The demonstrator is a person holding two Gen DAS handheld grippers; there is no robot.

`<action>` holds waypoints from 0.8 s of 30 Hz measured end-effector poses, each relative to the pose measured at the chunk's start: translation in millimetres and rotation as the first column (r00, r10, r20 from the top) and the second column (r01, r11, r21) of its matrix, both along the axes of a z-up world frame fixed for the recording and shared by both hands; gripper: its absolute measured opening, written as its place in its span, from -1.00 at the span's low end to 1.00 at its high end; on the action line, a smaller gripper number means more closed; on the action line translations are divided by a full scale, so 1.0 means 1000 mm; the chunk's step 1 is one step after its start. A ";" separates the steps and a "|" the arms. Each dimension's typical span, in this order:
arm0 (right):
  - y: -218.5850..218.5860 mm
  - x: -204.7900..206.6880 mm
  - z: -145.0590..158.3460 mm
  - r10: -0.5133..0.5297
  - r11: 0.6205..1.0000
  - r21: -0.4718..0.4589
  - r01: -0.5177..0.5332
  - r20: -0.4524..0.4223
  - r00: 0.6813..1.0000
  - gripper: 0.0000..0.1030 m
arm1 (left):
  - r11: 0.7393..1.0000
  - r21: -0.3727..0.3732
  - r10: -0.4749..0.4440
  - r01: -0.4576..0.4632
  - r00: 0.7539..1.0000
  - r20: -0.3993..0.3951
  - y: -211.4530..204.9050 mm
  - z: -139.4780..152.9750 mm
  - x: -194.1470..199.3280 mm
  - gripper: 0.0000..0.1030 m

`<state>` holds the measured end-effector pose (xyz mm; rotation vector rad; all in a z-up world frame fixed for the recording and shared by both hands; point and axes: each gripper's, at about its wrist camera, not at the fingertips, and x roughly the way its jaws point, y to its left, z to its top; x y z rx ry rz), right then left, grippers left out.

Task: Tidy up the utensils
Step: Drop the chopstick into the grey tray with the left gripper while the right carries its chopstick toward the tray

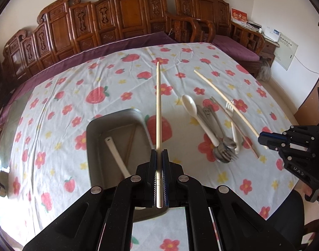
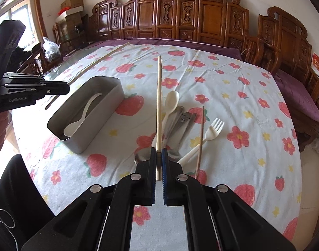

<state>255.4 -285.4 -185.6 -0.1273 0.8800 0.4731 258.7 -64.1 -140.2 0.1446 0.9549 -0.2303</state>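
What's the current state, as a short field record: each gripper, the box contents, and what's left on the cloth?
left gripper: shut on a pale chopstick, lifted above the grey box
right gripper: shut on a second pale chopstick, above the pile
box contents: white spoon, brown chopstick
left on cloth: white spoon, white fork, metal cutlery, brown chopstick
box position: left of the pile in the right wrist view
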 end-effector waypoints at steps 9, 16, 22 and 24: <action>0.019 -0.010 0.005 0.047 0.999 0.004 -0.047 0.003 0.999 -0.89 | 0.997 0.010 0.071 -0.071 0.996 -0.048 0.043 -0.026 -0.003 -0.91; 0.040 -0.019 0.009 0.087 0.996 0.003 -0.087 0.008 0.996 -0.89 | 0.995 -0.003 0.098 -0.098 0.993 -0.071 0.060 -0.042 0.000 -0.91; 0.063 -0.024 0.020 0.120 0.993 0.012 -0.121 0.025 0.992 -0.89 | 0.995 -0.004 0.100 -0.101 0.990 -0.095 0.064 -0.058 0.004 -0.91; 0.069 -0.023 0.020 0.129 0.992 0.011 -0.129 0.025 0.991 -0.89 | 0.994 -0.008 0.103 -0.105 0.990 -0.094 0.066 -0.060 0.004 -0.91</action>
